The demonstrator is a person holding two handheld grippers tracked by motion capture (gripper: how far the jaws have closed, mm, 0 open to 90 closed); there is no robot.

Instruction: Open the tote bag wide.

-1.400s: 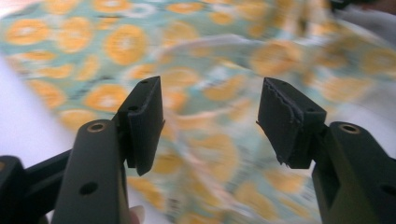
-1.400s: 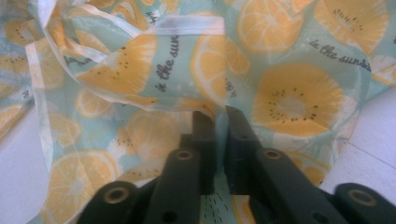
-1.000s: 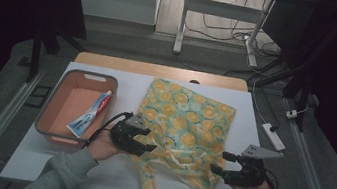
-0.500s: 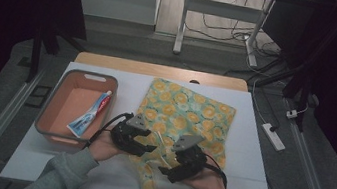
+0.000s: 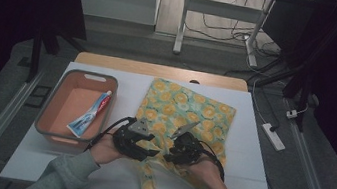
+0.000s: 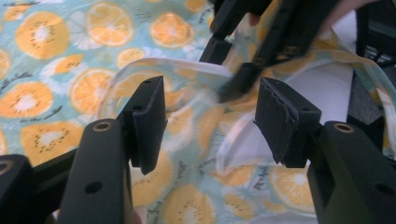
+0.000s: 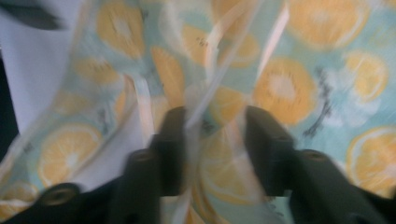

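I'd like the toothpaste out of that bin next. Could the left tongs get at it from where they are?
Probably yes. The toothpaste tube lies loose in the open orange bin, just beside the left tongs, with nothing between them. Their jaws stand open, over the orange-print bag.

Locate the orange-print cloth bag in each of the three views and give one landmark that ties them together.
High view: the orange-print bag lies flat on the white table, centre-right, beside the tray.
Left gripper view: the bag spreads behind the open left tool, its rim looping between the jaws.
Right gripper view: blurred bag fabric lies past the open right tool.
Shared landmark: the bag's pale rim and straps at its near end.
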